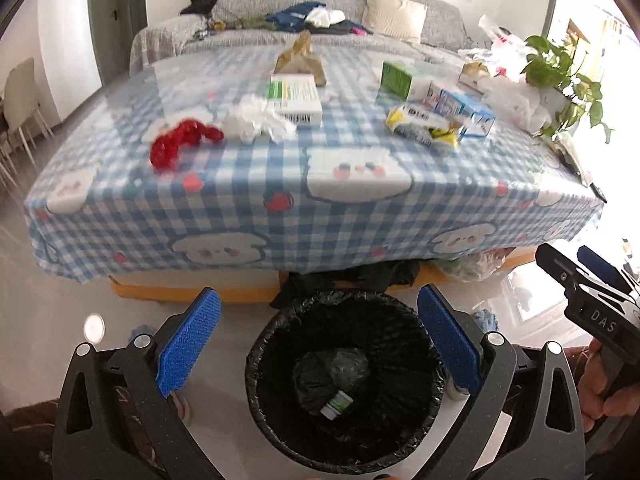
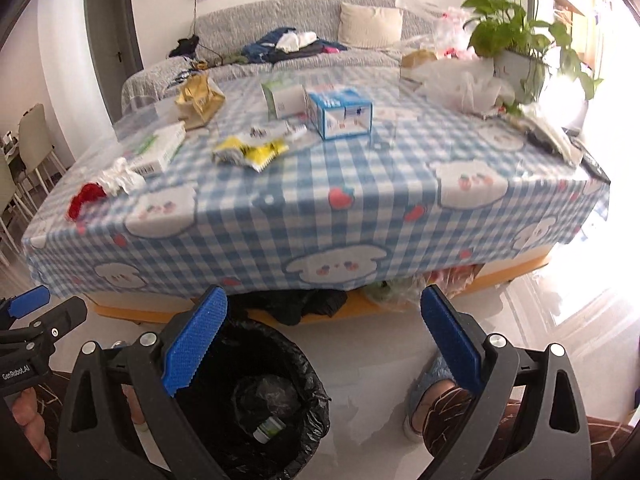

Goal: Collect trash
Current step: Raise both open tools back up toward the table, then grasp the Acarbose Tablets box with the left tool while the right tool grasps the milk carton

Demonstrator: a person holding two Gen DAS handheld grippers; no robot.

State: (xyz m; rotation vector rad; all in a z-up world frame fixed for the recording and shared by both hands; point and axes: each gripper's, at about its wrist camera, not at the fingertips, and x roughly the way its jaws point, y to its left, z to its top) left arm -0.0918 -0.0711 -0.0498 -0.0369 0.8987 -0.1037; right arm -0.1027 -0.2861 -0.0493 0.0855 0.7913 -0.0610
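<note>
On my right gripper (image 1: 592,280), seen from the left camera, I read "DAS" in white letters on its black body; on my left gripper (image 2: 28,320), seen from the right camera, "GenRobot.AI". Print on the boxes is too blurred for me to read.

Both grippers hang with their jaws spread wide, nothing between the ribbed blue pads (image 1: 188,344). My left gripper (image 1: 320,336) hovers over the round trash bin (image 1: 256,360), lined with a crinkled black plastic bag, standing on the pale floor just in front of the surface (image 1: 248,216). Inside it I count one small green-and-white container (image 1: 337,403) lying on a wad of dark plastic. My right gripper (image 2: 322,332) is over the floor, just right of the bin.

The surface wears a glossy blue-and-white checked cloth with white cartoon animals. On it I count one red crumpled wrapper (image 1: 180,144), one white crumpled tissue (image 1: 256,118), one flat green-and-white box (image 1: 295,98), one yellow wrinkled packet (image 1: 424,124), one blue-and-white carton (image 2: 340,114), one upright green-sided box (image 1: 396,80), and one golden-brown paper bag (image 2: 199,100).
</note>
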